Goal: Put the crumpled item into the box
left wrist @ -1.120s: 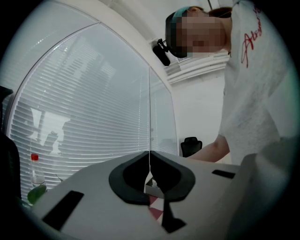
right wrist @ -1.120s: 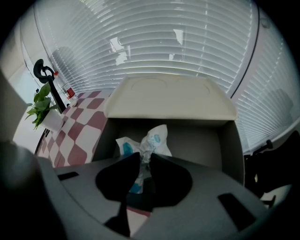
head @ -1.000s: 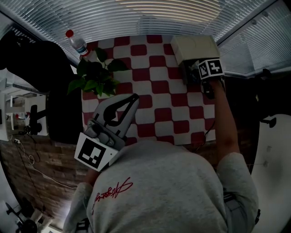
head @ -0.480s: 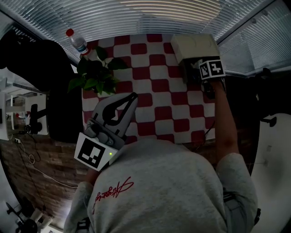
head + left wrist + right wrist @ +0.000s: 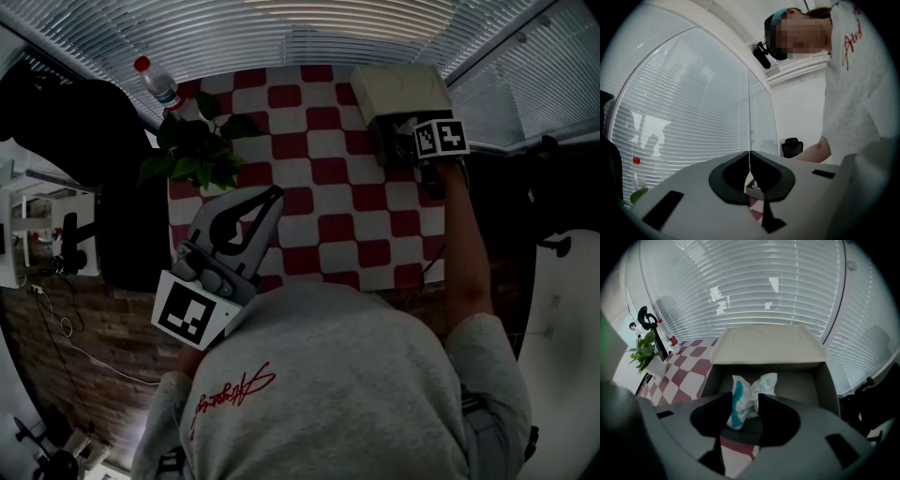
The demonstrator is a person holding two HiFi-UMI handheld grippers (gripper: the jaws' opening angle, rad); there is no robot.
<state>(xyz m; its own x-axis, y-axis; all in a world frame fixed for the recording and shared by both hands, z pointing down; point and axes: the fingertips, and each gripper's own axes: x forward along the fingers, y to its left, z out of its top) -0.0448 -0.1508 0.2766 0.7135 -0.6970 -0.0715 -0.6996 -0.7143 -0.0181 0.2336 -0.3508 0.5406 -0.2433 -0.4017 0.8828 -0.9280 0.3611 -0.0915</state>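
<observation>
Head view: the person's right forearm [image 5: 461,246] stretches along the right edge of the desk [image 5: 328,202], and the right gripper [image 5: 405,141] tips steeply down into the box [image 5: 398,86] at the far right corner. The left gripper [image 5: 270,195] is held level close to the person's chest, over the near left part of the desk, pointing toward the far right.

In the right gripper view the fingers [image 5: 780,418] are spread wide and have just been opening. The crumpled item [image 5: 751,389], white with a teal stripe, shows between them. It lies inside the box [image 5: 801,376], and the pads do not press on it. In the left gripper view the fingers [image 5: 766,176] are pressed together at the tips, with nothing between them.

There are 2 grippers, 1 box with its lid flap raised at the far side, and 1 crumpled item. There is also 1 potted plant [image 5: 192,155] at the far left of the desk, and 1 clear bottle [image 5: 157,86] with a red cap just beyond it.

The desk carries a red and white checked cloth. White slatted blinds [image 5: 356,23] run along the far side and the right side of the room. A black office chair [image 5: 792,146] stands by the far wall. On the left the floor [image 5: 89,337] has a brick-like pattern, with cables lying on it.
</observation>
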